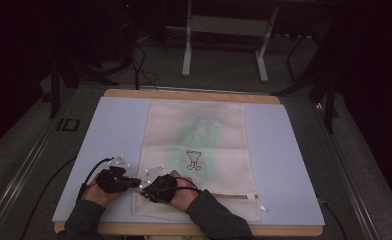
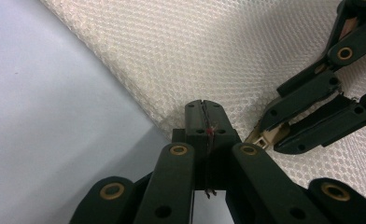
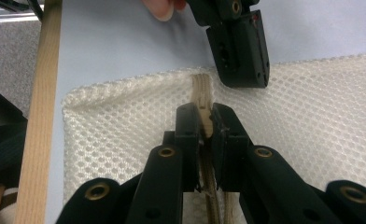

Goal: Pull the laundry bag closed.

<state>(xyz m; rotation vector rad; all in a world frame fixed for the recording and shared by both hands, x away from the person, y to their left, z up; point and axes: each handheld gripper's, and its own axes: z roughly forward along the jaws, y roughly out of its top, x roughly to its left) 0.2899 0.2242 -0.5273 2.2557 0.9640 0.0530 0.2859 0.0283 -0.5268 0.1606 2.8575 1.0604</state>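
Here, a white mesh laundry bag [image 1: 196, 150] lies flat on a pale blue mat [image 1: 114, 130] over a wooden table [image 1: 191, 94], its zipper end toward the person and its printed design facing up. Both grippers work the bag's near left corner, apparently so that one can anchor the fabric while the other runs the zipper. The left gripper [image 2: 204, 109] has its jaws pressed together at the bag's edge, where a thread of fabric or edging seems pinched between them, though exactly what they grip is hard to make out. The right gripper [image 3: 205, 122] is clamped on the beige zipper tape [image 3: 202, 88] at the corner, with the mesh puckering around it. The two grippers sit just beside each other, almost touching.
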